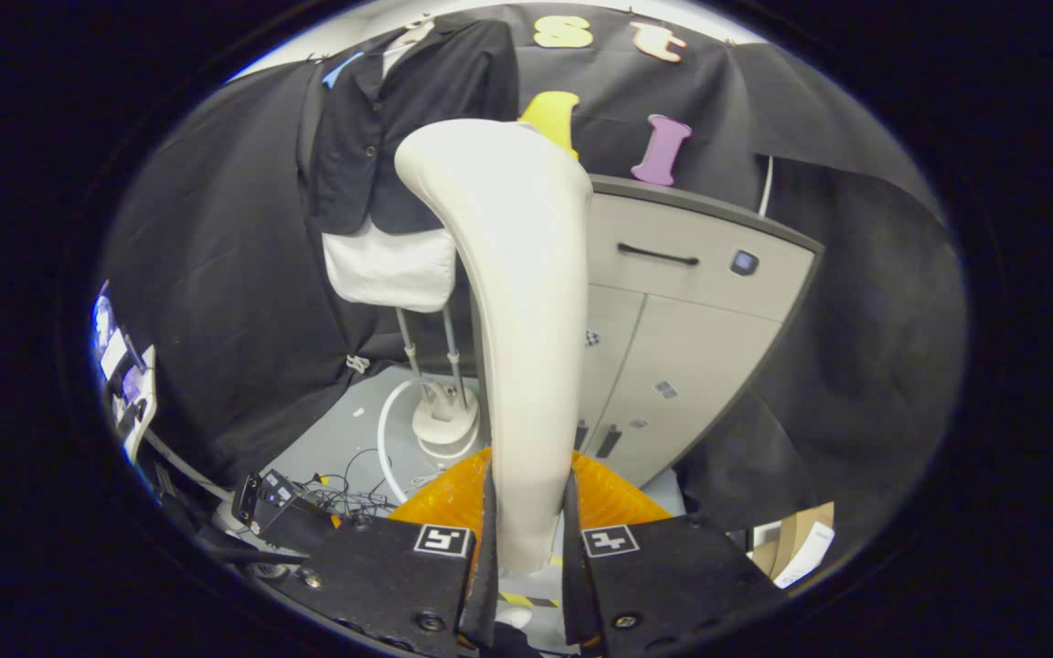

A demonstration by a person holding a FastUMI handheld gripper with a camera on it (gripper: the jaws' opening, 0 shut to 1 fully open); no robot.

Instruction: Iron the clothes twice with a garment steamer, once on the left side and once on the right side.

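The gripper (526, 539) has both fingers pressed against the sides of the cream, smooth plastic garment steamer handle (517, 302), which rises straight ahead between them, its long axis running up and away and curving at the top toward the clothes. The dark buttoned jacket over a white shirt (398, 128) hangs on a stand, beyond the steamer head and just to its left, apparently still apart from it. Right of the jacket stands a beige cabinet with a dark handle (700, 302); its near edge limits a rightward sweep. Below the jacket, the stand's round white base (444, 425) sits on open grey floor.
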